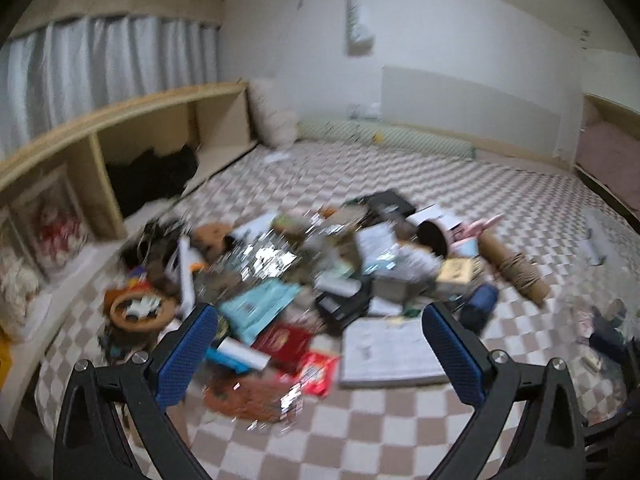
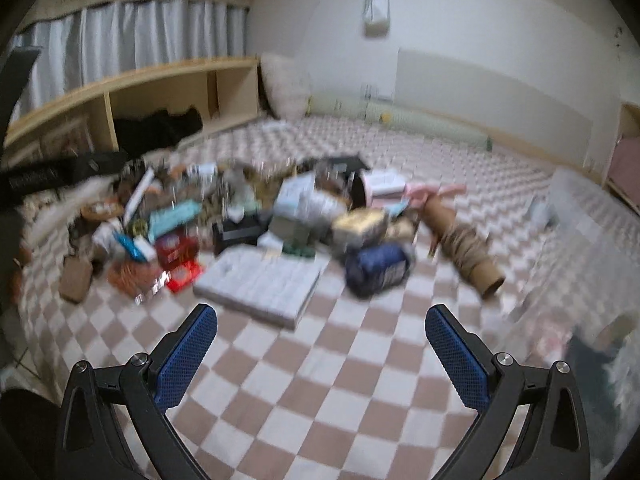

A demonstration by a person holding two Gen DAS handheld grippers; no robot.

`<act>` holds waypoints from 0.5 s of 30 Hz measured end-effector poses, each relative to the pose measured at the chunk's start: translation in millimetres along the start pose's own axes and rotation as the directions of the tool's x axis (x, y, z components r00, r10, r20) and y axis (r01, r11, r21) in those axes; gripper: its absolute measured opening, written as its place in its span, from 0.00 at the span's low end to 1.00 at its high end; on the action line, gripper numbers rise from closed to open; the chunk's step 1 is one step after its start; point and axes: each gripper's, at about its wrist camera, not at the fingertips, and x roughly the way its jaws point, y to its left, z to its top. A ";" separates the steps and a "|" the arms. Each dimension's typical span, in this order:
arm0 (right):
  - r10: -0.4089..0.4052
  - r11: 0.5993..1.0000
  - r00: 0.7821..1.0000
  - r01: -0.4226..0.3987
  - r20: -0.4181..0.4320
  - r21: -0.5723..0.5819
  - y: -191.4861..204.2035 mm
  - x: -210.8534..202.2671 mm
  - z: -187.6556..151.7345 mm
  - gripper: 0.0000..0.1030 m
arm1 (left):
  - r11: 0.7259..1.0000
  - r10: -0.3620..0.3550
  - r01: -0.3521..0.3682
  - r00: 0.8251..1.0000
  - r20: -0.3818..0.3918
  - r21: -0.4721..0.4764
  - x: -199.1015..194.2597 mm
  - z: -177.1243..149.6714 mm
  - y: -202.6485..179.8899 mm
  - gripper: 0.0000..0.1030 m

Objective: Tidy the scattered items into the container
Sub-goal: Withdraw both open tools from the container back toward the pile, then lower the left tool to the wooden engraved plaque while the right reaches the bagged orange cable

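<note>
A pile of scattered items (image 1: 320, 256) lies on the checkered mat (image 1: 380, 432). It includes a teal packet (image 1: 260, 304), a red packet (image 1: 316, 372), a white flat pad (image 1: 390, 354), a navy bundle (image 1: 478, 304) and a cardboard tube (image 1: 512, 268). My left gripper (image 1: 320, 310) hangs open over the pile's near edge, holding nothing. My right gripper (image 2: 320, 310) is open and empty above bare mat, just short of the white pad (image 2: 260, 280) and the navy bundle (image 2: 378, 268). A translucent container (image 2: 580, 248), blurred, stands at the right. Both views are motion-blurred.
A low wooden shelf (image 1: 120, 128) runs along the left wall under curtains. A pillow (image 1: 276, 116) and a green bolster (image 1: 400, 136) lie by the far wall. An orange basket (image 1: 136, 310) sits at the pile's left. Open mat (image 2: 320, 400) lies near me.
</note>
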 end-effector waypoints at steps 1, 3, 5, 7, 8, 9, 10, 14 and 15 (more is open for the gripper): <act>0.001 1.000 1.000 -0.001 -0.013 0.003 -0.2 4.4 -4.6 1.00 | 1.000 0.010 -0.010 1.000 -0.011 -0.009 2.2 -3.9 9.6 1.00; 0.006 1.000 0.999 -0.006 -0.049 0.005 2.0 17.4 -14.7 1.00 | 0.999 0.029 -0.030 0.999 -0.028 -0.022 5.1 -10.8 26.8 1.00; 0.008 1.000 0.997 -0.008 -0.072 -0.002 4.0 24.9 -20.8 1.00 | 0.998 0.053 -0.054 0.998 -0.043 -0.019 6.5 -17.4 39.5 1.00; 0.009 1.000 0.996 -0.010 -0.091 -0.012 6.2 30.6 -25.8 1.00 | 0.997 0.073 -0.074 0.996 -0.058 -0.010 8.0 -26.2 51.0 1.00; 0.009 1.000 0.995 -0.010 -0.095 -0.013 6.8 32.2 -27.4 1.00 | 0.997 0.082 -0.083 0.994 -0.066 -0.007 9.1 -31.0 56.4 1.00; 0.009 1.000 0.995 -0.010 -0.100 -0.015 7.3 33.6 -29.1 1.00 | 0.996 0.094 -0.094 0.993 -0.076 0.000 10.7 -36.6 61.1 1.00; 0.011 1.000 0.995 -0.012 -0.102 -0.010 7.0 33.4 -29.3 1.00 | 0.994 0.107 -0.107 0.991 -0.086 0.008 12.3 -42.5 65.5 1.00; 0.031 0.999 0.993 -0.031 -0.116 0.010 6.4 36.9 -34.5 1.00 | 0.984 0.176 -0.171 0.978 -0.113 0.050 19.6 -67.7 78.7 1.00; 0.036 0.999 0.992 -0.035 -0.121 0.011 6.4 37.6 -35.7 1.00 | 0.981 0.192 -0.186 0.974 -0.118 0.057 22.0 -73.7 81.6 1.00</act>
